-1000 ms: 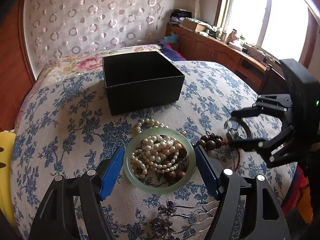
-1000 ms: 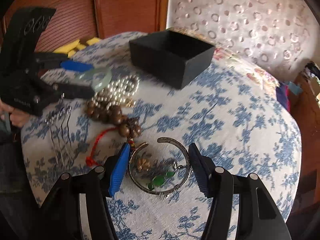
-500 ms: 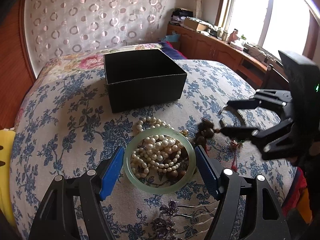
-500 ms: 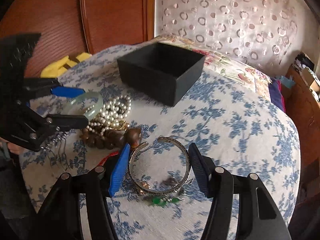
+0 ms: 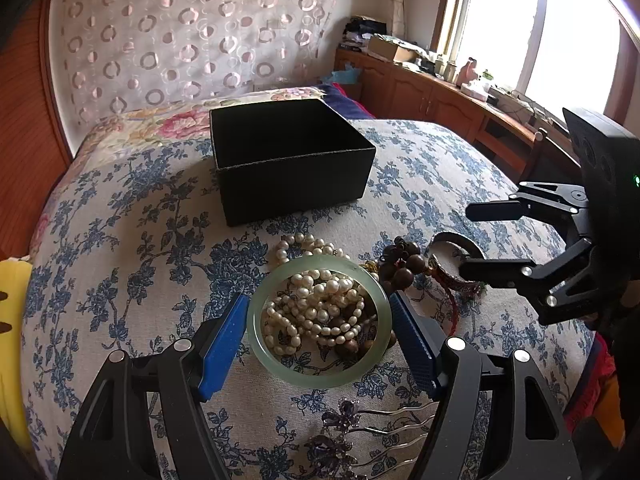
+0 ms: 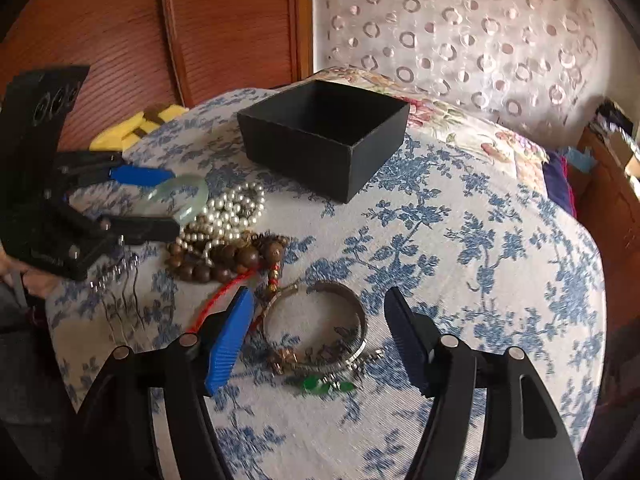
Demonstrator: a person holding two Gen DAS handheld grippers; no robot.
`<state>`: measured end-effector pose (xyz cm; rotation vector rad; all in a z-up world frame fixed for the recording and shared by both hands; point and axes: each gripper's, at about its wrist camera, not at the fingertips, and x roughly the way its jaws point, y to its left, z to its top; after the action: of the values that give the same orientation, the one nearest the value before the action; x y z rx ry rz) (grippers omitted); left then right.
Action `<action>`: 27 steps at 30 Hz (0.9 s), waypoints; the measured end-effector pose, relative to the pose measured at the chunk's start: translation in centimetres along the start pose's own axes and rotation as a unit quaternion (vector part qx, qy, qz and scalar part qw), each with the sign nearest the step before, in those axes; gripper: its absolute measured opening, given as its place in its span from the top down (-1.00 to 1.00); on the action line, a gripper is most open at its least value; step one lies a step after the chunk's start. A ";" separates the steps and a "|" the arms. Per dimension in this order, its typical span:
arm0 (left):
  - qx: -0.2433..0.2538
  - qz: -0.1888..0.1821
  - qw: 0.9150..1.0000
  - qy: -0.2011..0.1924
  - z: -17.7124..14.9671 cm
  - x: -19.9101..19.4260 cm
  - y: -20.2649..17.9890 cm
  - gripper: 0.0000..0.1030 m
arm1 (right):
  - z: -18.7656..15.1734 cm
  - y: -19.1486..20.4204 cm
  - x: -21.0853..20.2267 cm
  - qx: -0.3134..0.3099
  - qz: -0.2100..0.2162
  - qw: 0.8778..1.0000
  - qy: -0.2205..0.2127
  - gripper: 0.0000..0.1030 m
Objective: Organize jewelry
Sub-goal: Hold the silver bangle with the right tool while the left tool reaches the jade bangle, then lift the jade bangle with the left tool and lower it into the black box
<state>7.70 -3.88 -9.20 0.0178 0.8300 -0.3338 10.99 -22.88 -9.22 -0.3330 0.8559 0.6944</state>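
Observation:
An open black box [image 5: 288, 160] [image 6: 324, 136] stands on the blue-flowered cloth. My left gripper [image 5: 318, 340] is open, its blue pads on either side of a pale green jade bangle [image 5: 320, 376] [image 6: 182, 196] that lies over a pearl strand [image 5: 316, 308] [image 6: 228, 216] and brown wooden beads [image 5: 400, 264] [image 6: 228, 258]. My right gripper [image 6: 318, 334] is open around a silver cuff bracelet [image 6: 320, 328] [image 5: 452, 256], with green-stone earrings [image 6: 324, 385] beside it. Neither bangle is lifted.
A purple flower hair comb [image 5: 360, 436] lies in front of the bangle. A red cord [image 6: 218, 300] trails from the wooden beads. A yellow object [image 6: 132, 128] sits at the cloth's left edge. A wooden dresser [image 5: 440, 92] stands under the window.
My right gripper has moved in toward the pile, and the silver cuff sits deeper between its open fingers. My left gripper has stayed around the jade bangle.

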 end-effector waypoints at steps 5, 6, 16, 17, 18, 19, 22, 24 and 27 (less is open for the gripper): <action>0.000 0.000 1.000 0.001 0.0 0.0 0.0 -0.34 | -0.6 0.2 0.8 -0.017 -0.001 1.000 0.021 -0.36; 0.000 0.000 1.000 0.001 0.0 0.0 0.0 -0.34 | -0.6 0.2 0.9 -0.018 0.000 1.000 0.023 -0.36; 0.003 0.009 1.000 -0.007 1.0 -0.3 0.3 -0.34 | 0.4 -0.2 0.4 -0.008 -0.001 1.000 -0.006 -0.23; 0.003 0.010 1.000 -0.009 1.2 -0.3 0.4 -0.34 | 0.6 -0.2 0.1 -0.005 -0.003 1.000 -0.013 -0.23; 0.004 0.011 1.000 -0.012 1.5 -0.4 0.5 -0.34 | 1.0 -0.3 -0.3 -0.003 -0.004 1.000 -0.021 -0.23; 0.005 0.012 1.000 -0.014 1.8 -0.5 0.5 -0.34 | 1.2 -0.4 -0.6 -0.003 -0.005 1.000 -0.027 -0.23; 0.006 0.015 1.000 -0.024 2.7 -0.7 0.8 -0.34 | 2.2 -0.6 -1.3 -0.002 -0.006 0.999 -0.044 -0.23; 0.007 0.016 0.999 -0.029 3.3 -0.8 1.0 -0.34 | 2.8 -0.7 -1.7 -0.002 -0.003 0.999 -0.055 -0.23; 0.007 0.015 0.999 -0.032 4.3 -0.6 1.2 -0.34 | 3.7 -1.1 -1.9 -0.003 -0.007 0.998 -0.065 -0.23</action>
<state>10.84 -3.20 -6.00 0.0320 0.7625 -0.3108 12.97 -22.49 -5.45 -0.2952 0.7280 0.6984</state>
